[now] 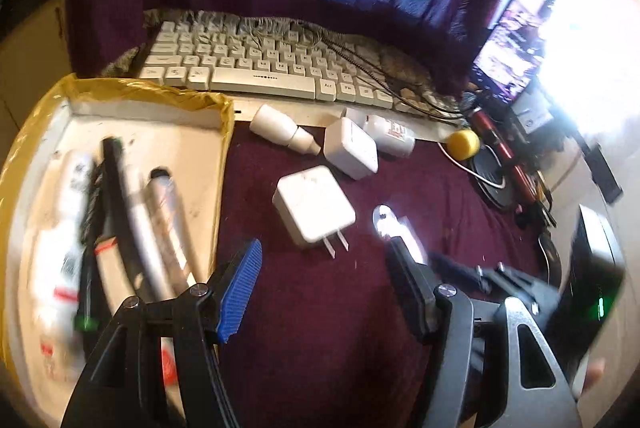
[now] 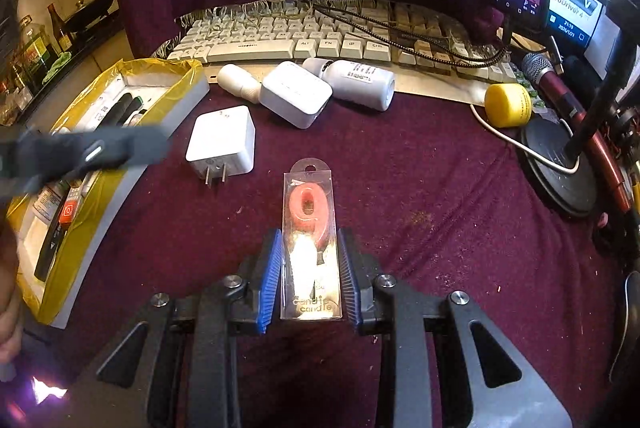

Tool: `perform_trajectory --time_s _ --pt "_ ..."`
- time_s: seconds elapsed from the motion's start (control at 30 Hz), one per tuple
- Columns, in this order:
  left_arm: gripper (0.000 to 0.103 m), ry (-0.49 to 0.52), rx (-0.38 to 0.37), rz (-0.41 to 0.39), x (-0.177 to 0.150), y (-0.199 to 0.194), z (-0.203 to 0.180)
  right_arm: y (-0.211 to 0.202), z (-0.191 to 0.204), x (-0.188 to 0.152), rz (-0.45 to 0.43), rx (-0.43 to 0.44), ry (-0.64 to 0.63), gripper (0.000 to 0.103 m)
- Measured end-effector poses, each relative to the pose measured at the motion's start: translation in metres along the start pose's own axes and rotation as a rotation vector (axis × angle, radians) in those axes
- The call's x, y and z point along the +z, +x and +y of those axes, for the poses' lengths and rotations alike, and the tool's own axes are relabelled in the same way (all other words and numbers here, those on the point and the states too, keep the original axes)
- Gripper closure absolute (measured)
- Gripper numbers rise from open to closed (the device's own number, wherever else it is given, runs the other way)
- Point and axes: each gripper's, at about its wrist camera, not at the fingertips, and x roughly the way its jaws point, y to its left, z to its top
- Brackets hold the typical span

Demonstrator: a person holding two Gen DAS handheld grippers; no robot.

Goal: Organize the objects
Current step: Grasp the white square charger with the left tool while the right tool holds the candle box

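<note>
1. Right gripper (image 2: pixel 310 268) has its blue pads closed narrow on a clear candle packet (image 2: pixel 310 228) with a red number nine inside; the packet sticks out forward above the maroon cloth (image 2: pixel 420 188); left gripper (image 1: pixel 320 288) stands wide with nothing between its jaws.
2. Risk, as I judge it: the packet is slick, thin plastic held only at its lower end; it may twist or slip out if swung fast toward the yellow-lined tray (image 2: pixel 120 100).
3. Left gripper crosses the right view as a dark blur over the tray; the two could knock together there.
4. Tray is already crowded with pens and tubes (image 1: pixel 132 196); the packet may land askew on them.
5. Nearby: two white chargers (image 2: pixel 222 144), a white bottle (image 2: pixel 356 84), a yellow cap (image 2: pixel 508 104), keyboard (image 2: pixel 280 36); the near charger lies beside the path to the tray.
</note>
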Motion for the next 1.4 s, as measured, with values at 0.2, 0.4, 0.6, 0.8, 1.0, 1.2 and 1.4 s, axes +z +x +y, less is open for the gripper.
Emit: perform_trajectory --time_s 0.2,0.4,0.6,0.8,1.0,1.2,1.4 --pt "0.045 -0.035 0.052 0.055 0.019 0.026 -0.003 -0.001 0.003 -0.004 -0.026 -0.016 -0.019 0.077" --pt "0.045 -0.035 0.117 0.126 0.028 0.052 -0.012 -0.002 0.001 -0.006 -0.041 -0.016 -0.005 0.077" --pt "0.046 -0.043 0.198 0.118 0.031 0.065 -0.018 -0.001 0.002 -0.007 -0.052 -0.021 0.004 0.077" --pt "0.054 0.039 0.223 0.074 0.013 0.053 -0.018 -0.002 0.001 -0.009 -0.054 -0.017 0.006 0.077" --pt "0.054 0.091 0.235 -0.009 -0.016 0.031 -0.015 0.006 0.003 -0.008 -0.038 -0.005 0.009 0.077" --pt "0.059 0.097 0.233 -0.074 -0.029 0.013 -0.019 -0.002 0.007 -0.01 -0.07 -0.001 0.022 0.078" --pt "0.059 0.1 0.233 -0.12 -0.038 -0.005 -0.021 -0.014 0.01 -0.008 -0.114 0.025 0.032 0.078"
